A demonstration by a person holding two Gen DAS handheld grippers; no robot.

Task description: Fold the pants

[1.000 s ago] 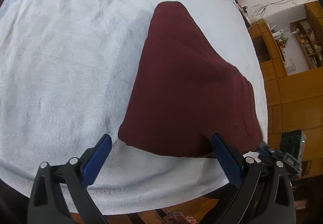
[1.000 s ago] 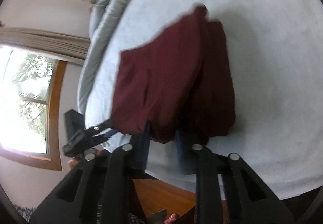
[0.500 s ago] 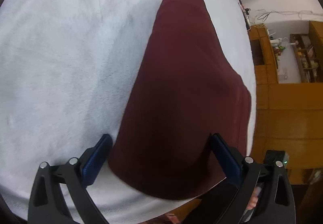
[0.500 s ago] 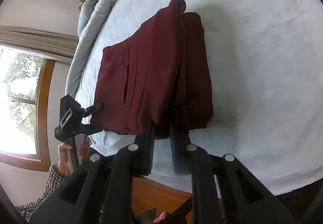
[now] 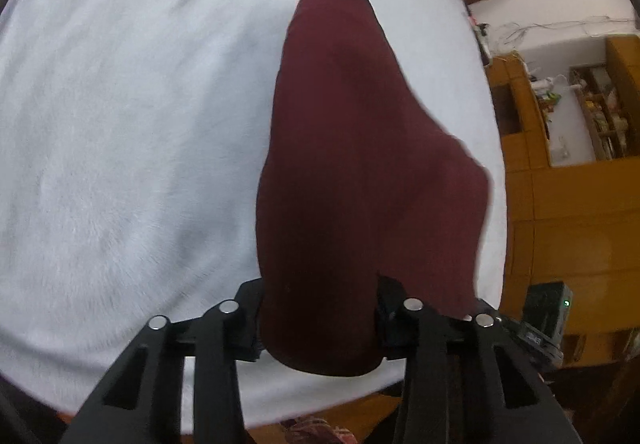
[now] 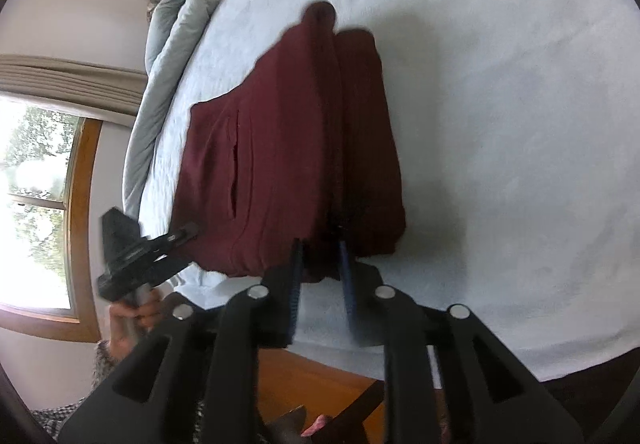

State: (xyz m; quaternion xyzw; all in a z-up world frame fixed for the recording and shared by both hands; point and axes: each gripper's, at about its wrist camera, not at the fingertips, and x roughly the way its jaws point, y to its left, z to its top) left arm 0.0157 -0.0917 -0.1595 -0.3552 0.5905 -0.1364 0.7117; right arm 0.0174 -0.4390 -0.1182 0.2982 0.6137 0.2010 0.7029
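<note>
Left gripper [image 5: 318,318], left wrist view: the jaws are closing around the near end of the maroon pants [image 5: 352,164], which bulges out between them and fills the gap; the cloth is bunched there, so the pads appear to press on it. Beyond the jaws the pants run away as a narrowing, folded strip across the white bed cover [image 5: 120,164]. To the right of this gripper, past the bed edge, stand wooden cabinets [image 5: 560,204].

Right gripper [image 6: 320,276], right wrist view: the jaws are opening, and a small fold of the near hem still sits between the blue pads [image 6: 295,276]; whether they still press on it cannot be told with certainty, though the cloth looks lightly pinched. Directly ahead, the pants lie flat on the bed cover in two stacked lengthwise layers, a pocket slit showing left of the jaws. Farther left the other gripper meets the same near edge, held by a person's hand [image 6: 128,320]. At the far left, a grey quilt [image 6: 180,4] lies along the bed's edge, and a window [image 6: 36,204] stands beyond.

Progress, as judged: the legs appear laid together lengthwise; the crosswise fold, bringing the near end toward the far end, seems still to be made.
</note>
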